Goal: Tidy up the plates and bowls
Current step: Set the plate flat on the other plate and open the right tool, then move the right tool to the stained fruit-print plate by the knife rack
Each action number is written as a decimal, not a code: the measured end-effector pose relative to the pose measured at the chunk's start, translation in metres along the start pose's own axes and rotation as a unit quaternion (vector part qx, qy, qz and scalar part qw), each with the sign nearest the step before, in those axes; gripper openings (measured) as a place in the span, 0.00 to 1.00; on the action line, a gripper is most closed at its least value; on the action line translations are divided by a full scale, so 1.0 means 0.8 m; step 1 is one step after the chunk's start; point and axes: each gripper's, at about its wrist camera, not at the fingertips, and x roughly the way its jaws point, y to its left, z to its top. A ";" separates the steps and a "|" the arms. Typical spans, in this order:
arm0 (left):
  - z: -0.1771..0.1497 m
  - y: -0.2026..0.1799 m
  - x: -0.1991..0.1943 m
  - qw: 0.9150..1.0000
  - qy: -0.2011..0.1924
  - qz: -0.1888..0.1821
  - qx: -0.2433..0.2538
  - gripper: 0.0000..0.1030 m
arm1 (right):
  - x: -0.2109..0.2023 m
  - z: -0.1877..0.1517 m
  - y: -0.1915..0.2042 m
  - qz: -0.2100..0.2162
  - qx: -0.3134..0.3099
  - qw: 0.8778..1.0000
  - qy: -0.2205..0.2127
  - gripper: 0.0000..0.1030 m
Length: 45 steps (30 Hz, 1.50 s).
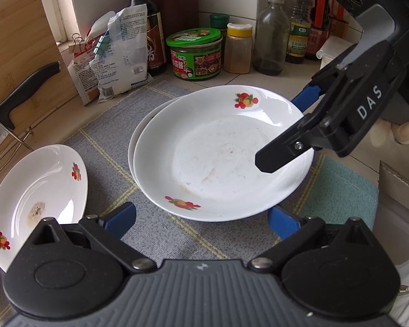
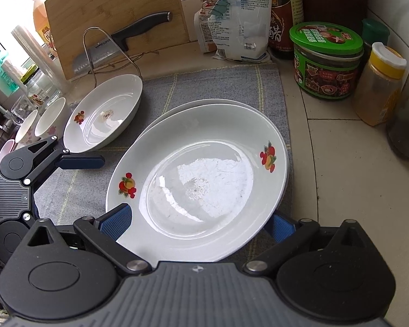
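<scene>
A white fruit-print plate [image 1: 220, 158] [image 2: 199, 177] lies on top of a second like plate [image 1: 139, 136] [image 2: 204, 105] on the grey mat. My right gripper [image 2: 196, 224] [image 1: 283, 133] is open, one finger over the top plate's rim and one under it, not clamped. My left gripper [image 1: 201, 220] [image 2: 95, 179] is open and empty, just short of the stack's near edge. A third, stained plate [image 1: 38, 199] [image 2: 106, 114] lies apart to the left. Two white bowls [image 2: 45, 124] stand beyond it.
Jars and bottles crowd the back: a green-lidded jar [image 1: 195, 54] [image 2: 327, 60], a yellow-lidded spice jar [image 1: 238, 47] [image 2: 381, 84], sauce bottles [image 1: 300, 27]. Clipped bags [image 1: 114, 54], a bamboo cutting board [image 1: 16, 49] and a knife [image 2: 117, 43] stand at the left back.
</scene>
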 end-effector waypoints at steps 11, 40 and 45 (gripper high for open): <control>-0.004 -0.003 -0.007 0.999 -0.020 0.025 -0.012 0.99 | 0.002 -0.012 0.009 -0.033 -0.041 0.999 0.009 1.00; -0.106 0.034 -0.088 0.949 -0.011 0.201 -0.244 0.99 | 0.034 0.017 0.107 0.052 -0.213 0.974 -0.055 1.00; -0.111 0.050 -0.071 0.950 -0.013 0.196 -0.244 0.99 | 0.045 0.021 0.119 0.044 -0.209 0.976 -0.045 1.00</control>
